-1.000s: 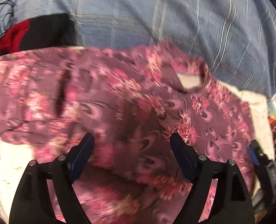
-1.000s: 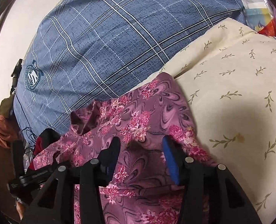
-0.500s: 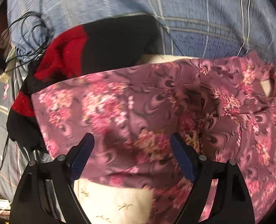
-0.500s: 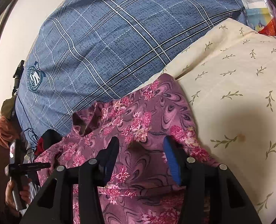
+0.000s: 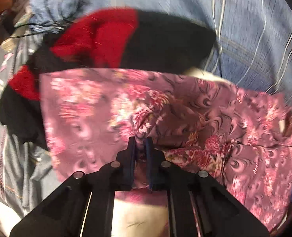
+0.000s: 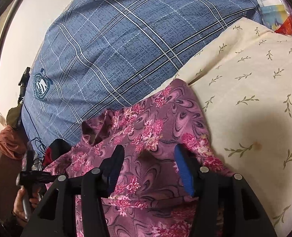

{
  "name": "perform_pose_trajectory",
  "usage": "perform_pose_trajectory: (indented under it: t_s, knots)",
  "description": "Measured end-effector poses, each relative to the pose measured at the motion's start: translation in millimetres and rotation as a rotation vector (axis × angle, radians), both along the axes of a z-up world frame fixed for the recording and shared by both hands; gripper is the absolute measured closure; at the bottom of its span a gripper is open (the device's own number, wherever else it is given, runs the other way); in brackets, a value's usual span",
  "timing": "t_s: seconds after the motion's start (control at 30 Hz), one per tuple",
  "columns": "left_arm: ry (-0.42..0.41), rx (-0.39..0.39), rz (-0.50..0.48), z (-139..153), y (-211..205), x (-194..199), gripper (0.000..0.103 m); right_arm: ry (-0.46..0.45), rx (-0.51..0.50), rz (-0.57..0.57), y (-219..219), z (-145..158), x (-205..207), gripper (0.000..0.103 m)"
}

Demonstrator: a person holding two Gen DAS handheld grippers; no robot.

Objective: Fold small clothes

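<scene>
A blue checked quilt (image 6: 126,45) with a round crest badge (image 6: 41,86) is heaped behind a cream pillow (image 6: 254,98) printed with small leaf sprigs. A thin black cable (image 5: 27,24) trails over crumpled bedding at the left.

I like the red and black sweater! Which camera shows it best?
The left wrist view: the red and black sweater spreads wide there, lying behind the pink floral garment, though the picture is blurred. The right wrist view shows only a small dark and red corner poking out beside the floral cloth.
</scene>
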State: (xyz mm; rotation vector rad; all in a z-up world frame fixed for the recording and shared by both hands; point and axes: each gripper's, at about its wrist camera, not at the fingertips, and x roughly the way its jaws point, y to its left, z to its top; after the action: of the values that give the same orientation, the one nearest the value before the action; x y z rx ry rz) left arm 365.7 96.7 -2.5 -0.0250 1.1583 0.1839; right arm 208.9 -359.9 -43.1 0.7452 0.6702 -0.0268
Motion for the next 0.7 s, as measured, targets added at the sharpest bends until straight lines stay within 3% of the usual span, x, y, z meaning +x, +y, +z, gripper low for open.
perform_pose_trajectory:
  t_s: [0.17, 0.27, 0.37, 0.47, 0.53, 0.7]
  knots:
    - [-0.098, 0.086, 0.048, 36, 45, -33, 0.095, 0.001, -0.002, 0.0, 0, 0, 0, 0.048]
    - [-0.09, 0.026, 0.15, 35, 93, -43, 0.095, 0.002, -0.003, 0.0, 0, 0, 0, 0.048]
    - [-0.095, -0.105, 0.214, 26, 130, -65, 0.094, 0.003, -0.005, 0.0, 0, 0, 0, 0.048]
    - [-0.166, -0.282, 0.231, 30, 164, -84, 0.077, 0.006, -0.01, 0.0, 1, 1, 0, 0.048]
    - [-0.228, -0.387, 0.222, 34, 193, -95, 0.047, 0.01, -0.016, 0.0, 2, 1, 0, 0.048]
    - [-0.275, -0.385, 0.098, 40, 187, -105, 0.038, 0.019, -0.027, -0.001, 4, 2, 2, 0.048]
